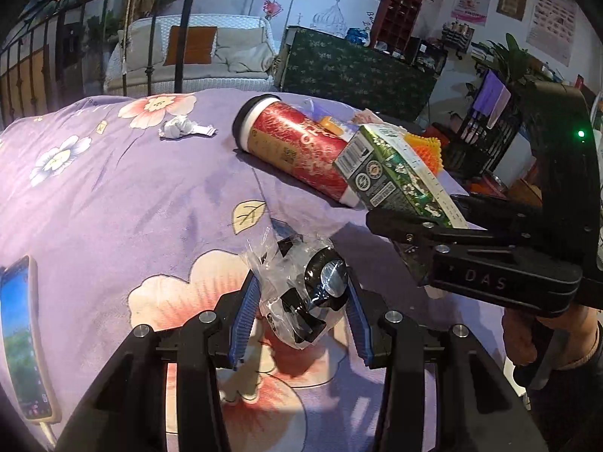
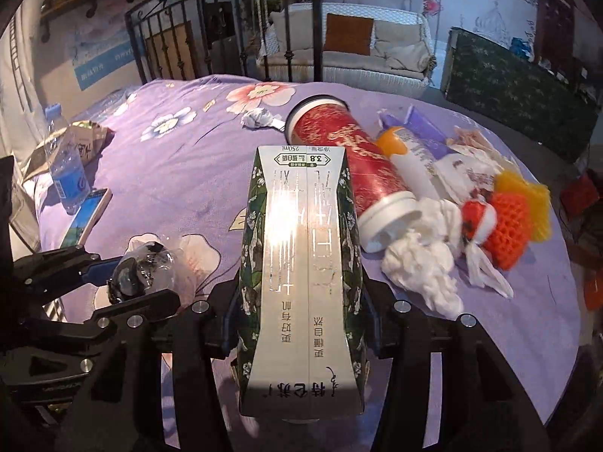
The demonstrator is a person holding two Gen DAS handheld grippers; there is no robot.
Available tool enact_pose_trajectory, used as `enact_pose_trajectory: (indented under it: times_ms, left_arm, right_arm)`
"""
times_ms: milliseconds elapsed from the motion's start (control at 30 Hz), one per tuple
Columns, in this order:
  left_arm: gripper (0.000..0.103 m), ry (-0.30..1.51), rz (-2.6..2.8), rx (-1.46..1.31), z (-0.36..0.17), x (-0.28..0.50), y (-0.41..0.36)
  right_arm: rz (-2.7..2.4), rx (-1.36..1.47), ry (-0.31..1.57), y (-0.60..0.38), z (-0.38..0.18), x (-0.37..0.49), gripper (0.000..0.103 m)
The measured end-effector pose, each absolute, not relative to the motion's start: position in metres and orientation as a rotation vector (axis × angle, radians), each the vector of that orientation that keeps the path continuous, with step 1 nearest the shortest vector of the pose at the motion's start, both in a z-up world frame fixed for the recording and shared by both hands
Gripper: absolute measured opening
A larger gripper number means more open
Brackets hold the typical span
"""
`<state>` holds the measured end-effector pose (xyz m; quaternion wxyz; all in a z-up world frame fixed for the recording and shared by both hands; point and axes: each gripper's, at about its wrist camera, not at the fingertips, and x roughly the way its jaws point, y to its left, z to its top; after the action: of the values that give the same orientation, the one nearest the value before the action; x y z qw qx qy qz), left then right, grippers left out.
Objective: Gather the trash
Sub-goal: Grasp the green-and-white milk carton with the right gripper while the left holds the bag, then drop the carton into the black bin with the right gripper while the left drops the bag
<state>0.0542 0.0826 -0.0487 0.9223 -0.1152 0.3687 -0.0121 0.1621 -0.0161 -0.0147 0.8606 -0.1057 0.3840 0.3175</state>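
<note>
My left gripper (image 1: 301, 303) is shut on a crumpled clear plastic wrapper with black pieces (image 1: 305, 293), its blue pads (image 1: 245, 301) pressing both sides. In the right wrist view the same wrapper (image 2: 143, 271) hangs in the left gripper (image 2: 128, 282) just above the cover. My right gripper (image 2: 301, 312) is shut on a green and silver milk carton (image 2: 301, 256), lifted off the bed. The left wrist view shows that carton (image 1: 392, 173) in the right gripper (image 1: 414, 222), at the right. More trash lies on the bed: a red canister (image 2: 350, 158), a paper ball (image 2: 258, 118) and white tissue (image 2: 426, 263).
A purple floral bedcover (image 1: 132, 196) spreads under everything. An orange foam net (image 2: 508, 222) and an orange-capped tube (image 2: 410, 158) lie at the right. A phone (image 2: 86, 218), a water bottle (image 2: 66, 165) and a snack box (image 2: 86, 139) sit at the left. A black iron bed frame (image 2: 226, 37) stands behind.
</note>
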Motion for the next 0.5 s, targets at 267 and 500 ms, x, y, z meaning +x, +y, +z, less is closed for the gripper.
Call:
enact_pose_trajectory:
  times_ms: [267, 500]
  left_arm:
    - [0.043, 0.752, -0.187, -0.170, -0.042, 0.071, 0.024]
    - [0.043, 0.754, -0.341, -0.140, -0.038, 0.090, -0.028]
  right_arm:
    - [0.429, -0.038, 0.758, -0.135, -0.003, 0.152, 0.051]
    - [0.123, 0.071, 0.792, -0.261, -0.016, 0.155, 0.051]
